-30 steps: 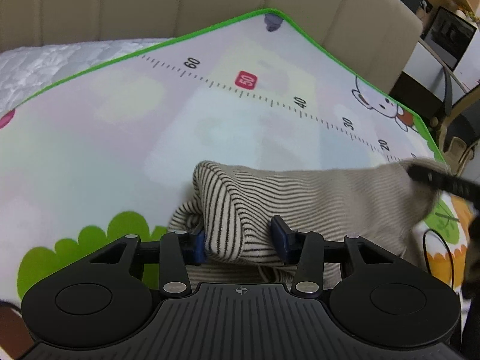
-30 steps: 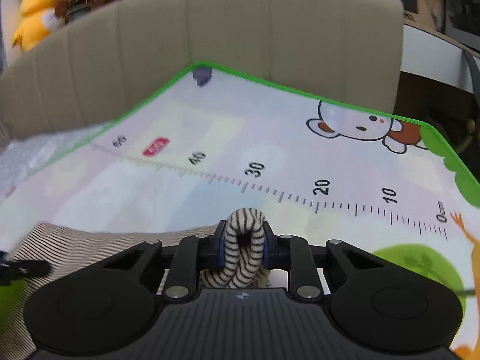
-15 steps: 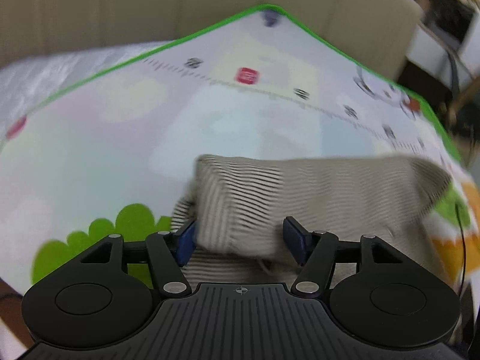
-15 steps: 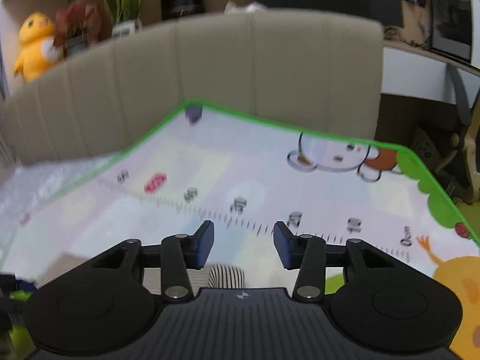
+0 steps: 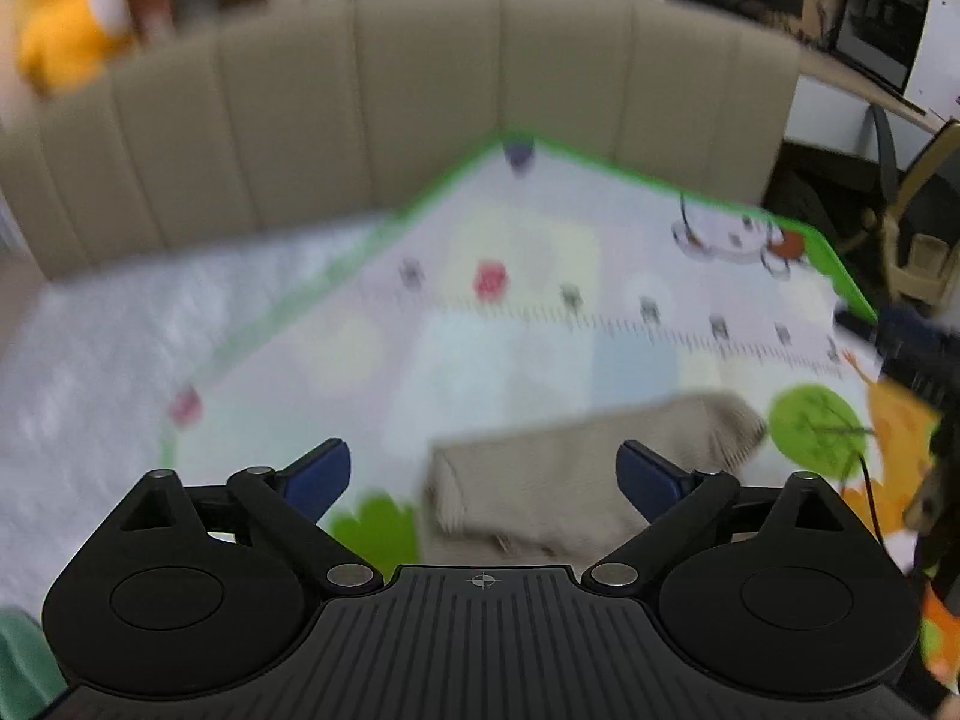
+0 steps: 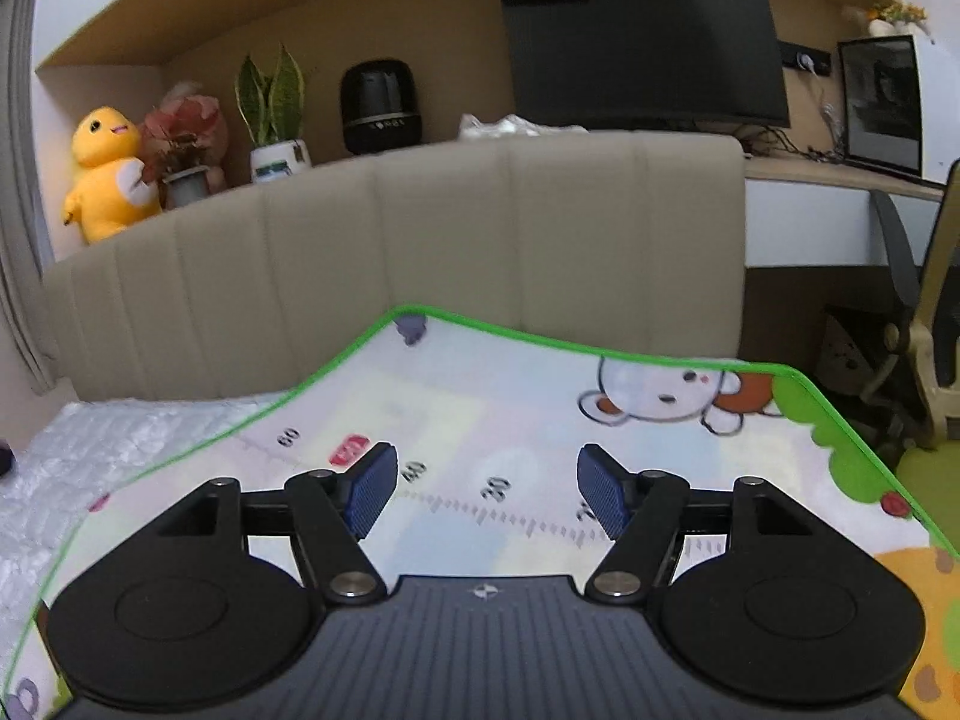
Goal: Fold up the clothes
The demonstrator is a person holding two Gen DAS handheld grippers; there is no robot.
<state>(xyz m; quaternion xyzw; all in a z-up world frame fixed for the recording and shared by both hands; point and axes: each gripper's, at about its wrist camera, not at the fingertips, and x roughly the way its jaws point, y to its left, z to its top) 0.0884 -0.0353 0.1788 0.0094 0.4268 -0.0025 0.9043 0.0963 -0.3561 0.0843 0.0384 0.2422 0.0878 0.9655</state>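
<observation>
A folded beige striped garment [image 5: 576, 474] lies on the colourful play mat [image 5: 492, 348], blurred in the left wrist view. My left gripper [image 5: 483, 474] hangs above its near edge, wide open, with nothing between its blue pads [image 5: 318, 474]. In the right wrist view my right gripper [image 6: 486, 492] is also open and empty, raised over the mat [image 6: 540, 420]. The garment does not show in that view. At the right edge of the left wrist view a dark blurred shape [image 5: 918, 354] appears to be the other gripper.
A beige padded headboard [image 6: 390, 264] stands behind the mat. White quilted bedding [image 6: 120, 444] lies to the left. A shelf holds a yellow plush toy [image 6: 105, 174], potted plants [image 6: 276, 114] and a black speaker [image 6: 381, 105]. A desk with monitors and a chair [image 6: 936, 312] stands to the right.
Both grippers let go of the striped garment, opened wide and rose back from it. The garment now lies folded on the mat.
</observation>
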